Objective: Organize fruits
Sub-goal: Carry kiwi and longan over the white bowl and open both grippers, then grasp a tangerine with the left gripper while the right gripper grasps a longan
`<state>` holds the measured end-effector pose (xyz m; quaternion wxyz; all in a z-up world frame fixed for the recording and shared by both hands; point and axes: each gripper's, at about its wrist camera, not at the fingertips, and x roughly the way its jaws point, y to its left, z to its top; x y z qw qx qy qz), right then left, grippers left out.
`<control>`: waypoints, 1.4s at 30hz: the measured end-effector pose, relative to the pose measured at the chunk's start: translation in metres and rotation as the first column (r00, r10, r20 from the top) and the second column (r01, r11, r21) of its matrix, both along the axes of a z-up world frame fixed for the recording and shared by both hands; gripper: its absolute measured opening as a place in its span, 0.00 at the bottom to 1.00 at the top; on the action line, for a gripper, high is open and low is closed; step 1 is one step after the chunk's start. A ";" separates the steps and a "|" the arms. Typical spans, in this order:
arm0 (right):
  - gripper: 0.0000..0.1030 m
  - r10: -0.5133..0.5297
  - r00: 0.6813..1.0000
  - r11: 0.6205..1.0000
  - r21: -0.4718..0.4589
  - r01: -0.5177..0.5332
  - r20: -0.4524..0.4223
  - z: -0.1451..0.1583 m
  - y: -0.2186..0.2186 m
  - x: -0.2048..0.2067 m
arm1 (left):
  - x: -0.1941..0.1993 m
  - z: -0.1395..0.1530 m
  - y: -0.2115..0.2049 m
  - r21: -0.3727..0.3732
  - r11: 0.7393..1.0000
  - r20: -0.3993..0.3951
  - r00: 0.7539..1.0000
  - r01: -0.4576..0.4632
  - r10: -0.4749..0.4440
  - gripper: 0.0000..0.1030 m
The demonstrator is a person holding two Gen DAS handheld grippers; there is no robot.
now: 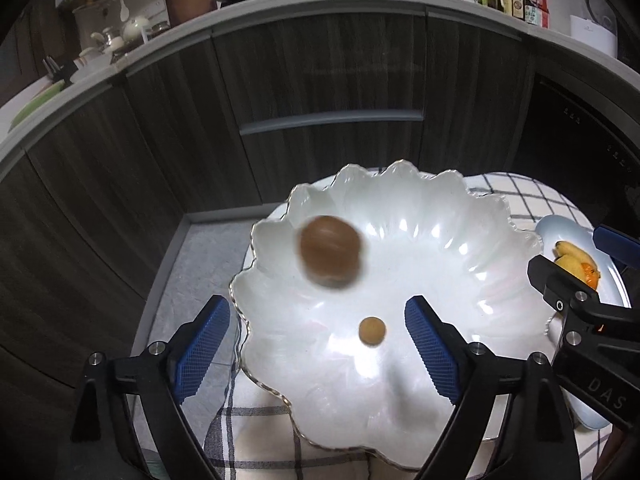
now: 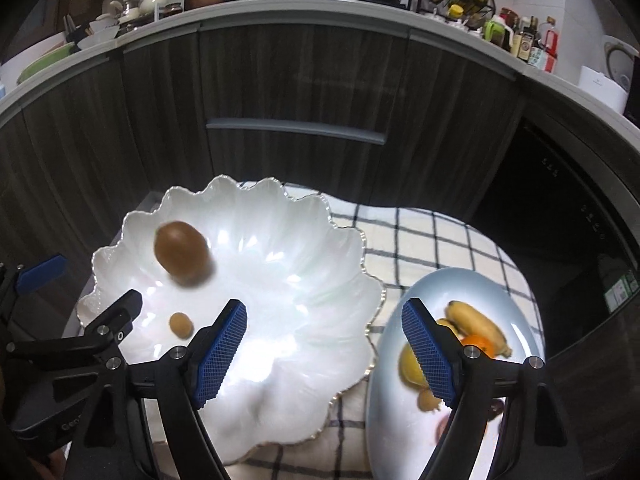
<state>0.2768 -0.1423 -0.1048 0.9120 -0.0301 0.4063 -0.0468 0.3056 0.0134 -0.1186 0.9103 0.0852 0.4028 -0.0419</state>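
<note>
The left gripper [image 1: 318, 350] stands spread wide with nothing between its blue pads [image 1: 204, 344], and the right gripper [image 2: 324, 354] is likewise spread and empty, touching nothing. Beneath both lies a checked cloth [image 2: 424, 240] before dark wood cabinets [image 2: 304, 80] and a cluttered kitchen counter [image 2: 280, 2]. Under the left gripper sits a scalloped white bowl [image 1: 440, 216]; a blurred brown kiwi [image 1: 330, 256] lies ahead of its fingers, a small round fruit [image 1: 373, 330] between them. Past the right gripper's right finger, a pale blue plate [image 2: 436, 280] holds bananas [image 2: 478, 326] and an orange [image 2: 478, 342].
</note>
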 end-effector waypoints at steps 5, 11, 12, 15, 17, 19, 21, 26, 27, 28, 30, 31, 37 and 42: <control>0.78 -0.034 0.999 0.999 0.004 0.033 0.022 0.016 -0.015 -0.019 | -0.015 0.015 -0.013 -0.007 1.000 0.020 1.000 0.020 -0.020 0.91; 0.78 -0.084 0.996 0.996 -0.002 0.084 0.035 0.031 -0.042 -0.050 | -0.038 0.030 -0.043 -0.029 0.997 0.030 0.997 0.067 -0.066 0.92; 0.78 -0.093 0.995 0.996 -0.006 0.093 0.035 0.033 -0.047 -0.055 | -0.042 0.032 -0.049 -0.031 0.997 0.031 0.997 0.077 -0.076 0.92; 0.79 -0.130 0.991 0.991 -0.012 0.130 0.033 0.037 -0.068 -0.071 | -0.052 0.035 -0.071 -0.040 0.993 0.028 0.993 0.113 -0.112 0.92; 0.79 -0.156 0.987 0.988 -0.017 0.156 0.032 0.039 -0.083 -0.082 | -0.060 0.037 -0.087 -0.042 0.989 0.028 0.990 0.142 -0.140 0.92; 0.79 -0.181 0.983 0.983 -0.020 0.181 0.031 0.040 -0.097 -0.093 | -0.066 0.038 -0.102 -0.039 0.985 0.027 0.986 0.167 -0.166 0.92; 0.79 -0.204 0.979 0.979 -0.018 0.204 0.026 0.040 -0.112 -0.101 | -0.073 0.039 -0.118 -0.036 0.980 0.027 0.981 0.195 -0.194 0.92; 0.79 -0.253 0.967 0.967 -0.010 0.253 0.017 0.035 -0.141 -0.119 | -0.085 0.039 -0.147 -0.027 0.969 0.022 0.969 0.245 -0.244 0.92; 0.79 -0.261 0.965 0.965 -0.008 0.261 0.014 0.034 -0.146 -0.122 | -0.087 0.038 -0.151 -0.026 0.967 0.020 0.967 0.253 -0.252 0.92; 0.79 -0.268 0.963 0.963 -0.009 0.269 0.012 0.033 -0.150 -0.125 | -0.088 0.036 -0.156 -0.025 0.965 0.016 0.965 0.261 -0.261 0.92; 0.79 -0.280 0.960 0.960 -0.007 0.280 0.006 0.029 -0.157 -0.128 | -0.091 0.032 -0.166 -0.026 0.961 0.006 0.962 0.275 -0.275 0.92; 0.79 -0.284 0.959 0.959 -0.006 0.284 0.004 0.028 -0.160 -0.131 | -0.092 0.031 -0.169 -0.027 0.960 0.003 0.960 0.279 -0.279 0.92; 0.79 -0.308 0.952 0.952 -0.002 0.308 -0.007 0.020 -0.181 -0.141 | -0.098 0.022 -0.190 -0.030 0.949 -0.015 0.950 0.313 -0.313 0.92; 0.79 -0.331 0.944 0.944 0.008 0.331 -0.016 0.013 -0.196 -0.147 | -0.102 0.012 -0.207 -0.030 0.943 -0.028 0.942 0.332 -0.333 0.91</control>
